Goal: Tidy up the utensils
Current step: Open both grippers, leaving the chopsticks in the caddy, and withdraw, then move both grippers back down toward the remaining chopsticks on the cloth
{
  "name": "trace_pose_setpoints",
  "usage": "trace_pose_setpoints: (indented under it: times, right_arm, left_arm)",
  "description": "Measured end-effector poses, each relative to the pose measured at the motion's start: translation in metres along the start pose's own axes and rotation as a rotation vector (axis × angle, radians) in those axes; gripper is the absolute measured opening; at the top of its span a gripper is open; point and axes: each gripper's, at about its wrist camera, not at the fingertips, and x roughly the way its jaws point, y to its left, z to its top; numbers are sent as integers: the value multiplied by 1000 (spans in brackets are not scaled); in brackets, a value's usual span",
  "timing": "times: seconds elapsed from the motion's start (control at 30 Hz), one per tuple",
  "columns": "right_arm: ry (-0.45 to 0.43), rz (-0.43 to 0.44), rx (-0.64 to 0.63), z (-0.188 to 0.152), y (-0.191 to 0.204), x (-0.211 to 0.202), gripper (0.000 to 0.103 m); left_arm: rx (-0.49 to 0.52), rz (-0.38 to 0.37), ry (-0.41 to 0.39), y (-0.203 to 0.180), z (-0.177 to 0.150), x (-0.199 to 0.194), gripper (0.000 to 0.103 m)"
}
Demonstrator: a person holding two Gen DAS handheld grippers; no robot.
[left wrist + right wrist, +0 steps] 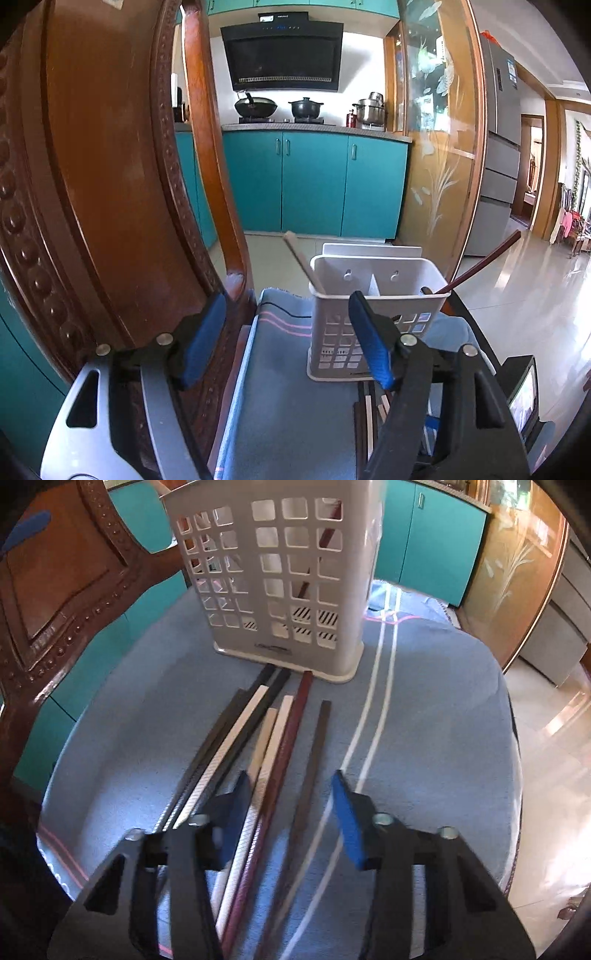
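Right wrist view: right gripper (290, 812) hangs spread wide over loose chopsticks (280, 746) lying between its jaws, the white holder (280, 590) standing ahead. Left gripper (291, 339) is released too, chair back (110, 184) crowding its left jaw; lower chopstick ends are hidden.

No legible txt; embossed mark on utensil basket (273, 649) base & range hood (283, 55) logo too blurry.
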Motion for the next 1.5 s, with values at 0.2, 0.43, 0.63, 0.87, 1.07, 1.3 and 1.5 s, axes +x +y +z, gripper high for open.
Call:
trace_pose_setpoints:
  times: [0.2, 0.43, 0.63, 0.87, 1.07, 1.3, 1.5]
  right_arm:
    - [53, 61, 42, -2, -4, 2, 21]
    - [130, 100, 119, -5, -30, -5, 20]
    - [133, 97, 136, -6, -50, -12, 20]
    - [87, 101, 178, -8, -67, -17, 22]
    - [83, 114, 129, -8, -54, -13, 22]
    - [54, 130, 32, -9, -29, -18, 9]
    - [66, 90, 52, -8, -33, -19, 8]
  left_arm:
    - [-14, -14, 42, 5, -4, 6, 71]
    - [21, -1, 56, 0, -11, 9, 74]
    - [33, -2, 67, 0, -15, 11, 75]
    - [47, -11, 76, -3, -19, 13, 77]
    - [56, -14, 83, -7, -23, 14, 78]
    - [59, -12, 91, -9, -25, 15, 79]
    - [66, -9, 105, -11, -28, 21, 80]
